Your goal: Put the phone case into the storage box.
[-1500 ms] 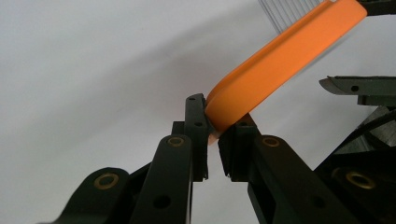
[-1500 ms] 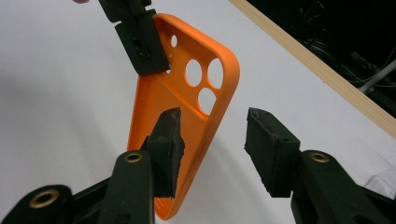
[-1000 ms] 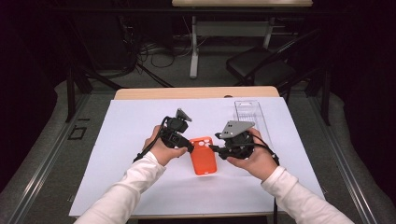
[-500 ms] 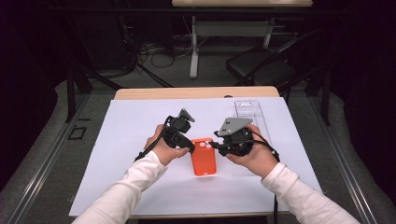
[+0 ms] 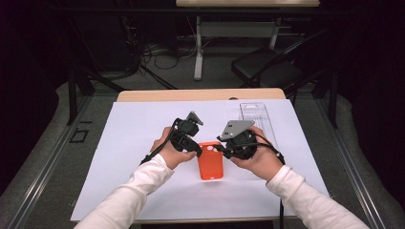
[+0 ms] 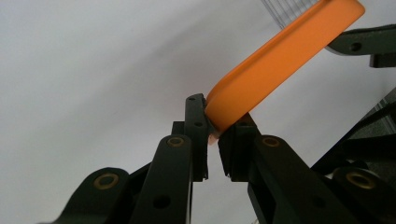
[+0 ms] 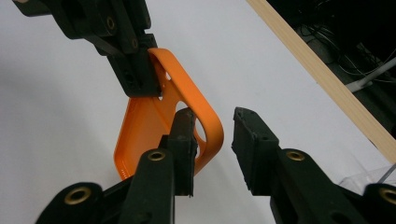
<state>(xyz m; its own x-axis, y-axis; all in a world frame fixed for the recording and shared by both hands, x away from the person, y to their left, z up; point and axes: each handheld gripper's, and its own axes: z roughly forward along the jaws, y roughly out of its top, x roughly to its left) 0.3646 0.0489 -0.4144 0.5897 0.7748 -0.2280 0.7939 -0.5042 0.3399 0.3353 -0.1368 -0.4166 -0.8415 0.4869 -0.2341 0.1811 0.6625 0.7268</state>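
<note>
An orange phone case (image 5: 211, 162) hangs just above the white sheet between both hands. My left gripper (image 5: 199, 151) is shut on one corner of it, and the left gripper view has the pads (image 6: 198, 121) pinching the case's rounded rim (image 6: 280, 60). My right gripper (image 5: 220, 149) reaches the neighbouring corner from the right. Its jaws have just been closing with the case's rim (image 7: 205, 116) between them. One finger (image 7: 184, 126) lies inside the case and the other finger (image 7: 247, 130) stands apart from the rim. The left gripper (image 7: 126, 56) shows at the top of that view.
A white sheet (image 5: 143, 129) covers the wooden table (image 5: 200, 94). A clear plastic tray (image 5: 255, 114) lies at the back right, just beyond my right hand. Behind the table stand a dark chair (image 5: 267, 71) and cables on the floor.
The case has straightened a little between the two grippers. Both hands keep their places.
</note>
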